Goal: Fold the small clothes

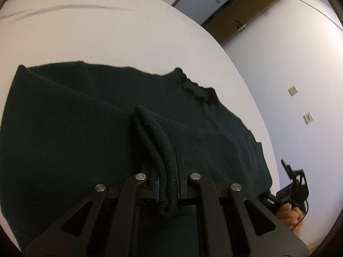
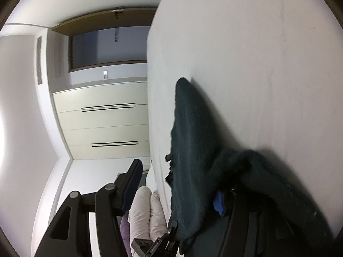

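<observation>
Dark green sweater spread on a white bed, one claw pinching its edge.

The left claw point(image 1: 169, 169) is pressed together on a ribbed fold of the sweater point(image 1: 85, 128), which lies flat across the bed point(image 1: 107, 32) with its collar toward the wall. The right claw point(image 2: 182, 184) is rolled on its side, its fingers spread wide; sweater cloth drapes over the one nearer the bed, and the other stands clear of the sweater.

One dark green knitted sweater point(image 1: 85, 128); one white round tabletop point(image 1: 107, 32); two black tongs point(image 1: 167, 171); two wall sockets point(image 1: 292, 90).
</observation>
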The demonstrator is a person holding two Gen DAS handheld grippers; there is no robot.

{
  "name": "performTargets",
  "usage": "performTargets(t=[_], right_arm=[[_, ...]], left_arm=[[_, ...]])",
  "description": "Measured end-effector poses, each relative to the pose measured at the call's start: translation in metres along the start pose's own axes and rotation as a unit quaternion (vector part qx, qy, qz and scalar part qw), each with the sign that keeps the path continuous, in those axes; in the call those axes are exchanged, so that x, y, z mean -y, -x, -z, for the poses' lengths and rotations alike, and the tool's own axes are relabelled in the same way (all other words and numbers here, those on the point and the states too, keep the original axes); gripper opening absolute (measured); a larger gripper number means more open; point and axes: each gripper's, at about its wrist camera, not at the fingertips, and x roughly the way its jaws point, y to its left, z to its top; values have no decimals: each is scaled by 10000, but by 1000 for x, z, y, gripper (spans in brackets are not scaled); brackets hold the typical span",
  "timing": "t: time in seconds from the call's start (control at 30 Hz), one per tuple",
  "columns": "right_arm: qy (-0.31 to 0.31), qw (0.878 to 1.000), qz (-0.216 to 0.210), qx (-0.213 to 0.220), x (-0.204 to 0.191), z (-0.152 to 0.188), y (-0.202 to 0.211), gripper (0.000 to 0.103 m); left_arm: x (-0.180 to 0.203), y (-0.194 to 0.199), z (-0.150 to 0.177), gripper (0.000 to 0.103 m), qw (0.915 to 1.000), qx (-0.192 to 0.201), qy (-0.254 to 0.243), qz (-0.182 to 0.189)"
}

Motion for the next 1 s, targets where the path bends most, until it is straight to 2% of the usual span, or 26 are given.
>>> performTargets(t=[0.13, 0.27, 0.33, 0.4, 0.47, 0.53, 0.67, 0.77, 0.83, 0.9, 0.93, 1.0], right_arm=[[149, 9998, -138, 60, -7, -11, 5, 61], [-64, 9993, -344, 141, 3, -26, 14, 59], [8, 9996, -254, 103, 6, -27, 12, 49], [187, 9995, -215, 115, 6, -23, 13, 46], [384, 9990, -149, 148, 1, -12, 14, 48], [540, 9985, -27, 59, -6, 1, 11, 65], [979, 9947, 131, -269, -24, 19, -13, 68], [850, 9963, 137, 0, -20, -3, -17, 58], [647, 9975, 60, 291, -12, -19, -6, 47], [248, 9991, -202, 275, 3, -32, 2, 38], [235, 9991, -237, 271, 6, -34, 4, 33], [329, 9986, -297, 302, 11, -35, 6, 30]], left_arm=[[5, -1, 7, 9, 9999, -67, -109, 60], [11, -11, 12, 9, 9995, -202, -233, -30], [15, -9, 13, 9, 9996, -185, -190, -35], [11, -3, 14, 9, 9998, -189, -77, 54], [12, -8, 12, 9, 9998, -183, -99, 36], [15, -11, 12, 9, 9998, -171, -132, 1], [19, -11, 13, 9, 9998, -157, -138, -46], [16, -7, 11, 9, 9999, -117, -82, -38], [13, -5, 12, 11, 9999, -113, -43, -1], [12, -3, 14, 12, 10000, -59, -59, -53], [13, -2, 15, 12, 9999, -56, -74, -58], [12, 2, 16, 12, 9999, -43, -70, -58]])
